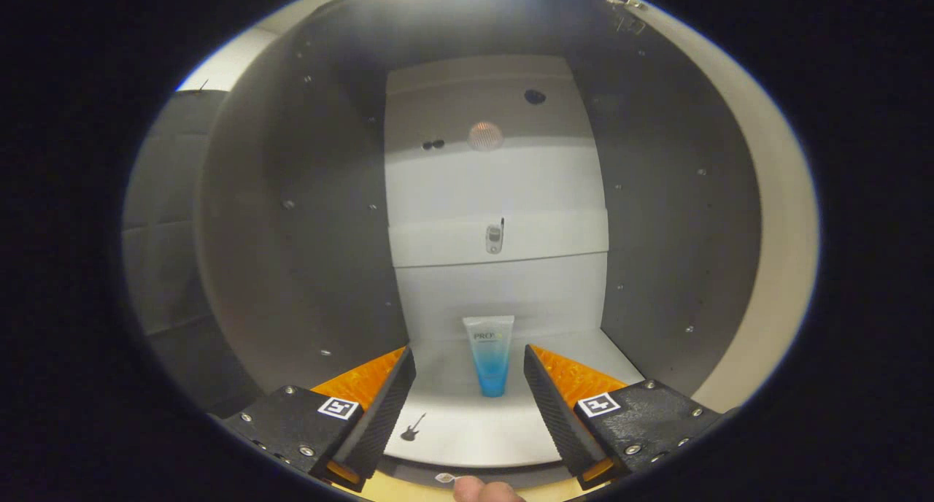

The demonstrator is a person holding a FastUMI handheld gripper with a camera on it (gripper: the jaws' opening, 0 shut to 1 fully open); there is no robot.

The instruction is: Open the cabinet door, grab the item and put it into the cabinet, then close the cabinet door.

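Small phone sticker [495,238] on white back panel; guitar sticker [412,427] on floor; fingertip [485,491] below.

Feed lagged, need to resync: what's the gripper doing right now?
Gripper: open, holding nothing. The tube stands on the cabinet floor between its fingers, touched by neither.

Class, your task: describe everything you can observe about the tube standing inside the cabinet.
The tube looks like soft translucent plastic, pale and frosted at its wide flat top, deepening to bright blue at its narrower bottom, where it stands. It carries a printed label near the top. It stands upright on the cabinet's white floor, in front of the white back wall. It sits between the gripper's open fingers, a gap on each side, so neither touches it. Only the floor touches it.
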